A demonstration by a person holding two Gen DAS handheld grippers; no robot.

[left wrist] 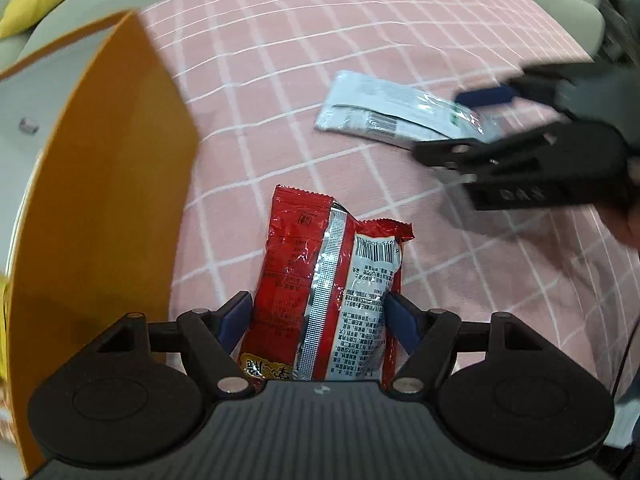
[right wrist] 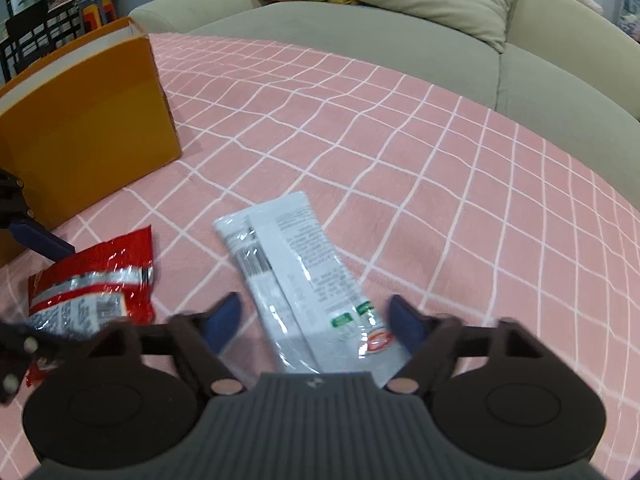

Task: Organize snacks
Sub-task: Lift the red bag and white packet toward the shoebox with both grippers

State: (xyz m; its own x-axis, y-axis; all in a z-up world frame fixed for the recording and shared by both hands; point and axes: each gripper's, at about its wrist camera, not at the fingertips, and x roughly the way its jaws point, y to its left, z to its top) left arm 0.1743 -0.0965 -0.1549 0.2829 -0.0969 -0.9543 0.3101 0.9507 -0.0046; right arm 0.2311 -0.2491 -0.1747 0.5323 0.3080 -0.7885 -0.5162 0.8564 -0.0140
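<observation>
Snack packets lie back side up on the pink checked cloth (right wrist: 400, 128), one before each tool. The left gripper (left wrist: 318, 314) stands part open, its blue fingers (left wrist: 236, 316) closing round the near end of the red packet (left wrist: 320, 280), whether pressing it I cannot tell. That packet's long axis runs straight away from the gripper, alongside the orange box (left wrist: 104, 184). The right gripper (right wrist: 316, 320) is wide open, astride the near end of the white packet (right wrist: 296, 272), fingers apart from it. The white packet lies farther from the orange box than the red one, its far end angled towards the box.
</observation>
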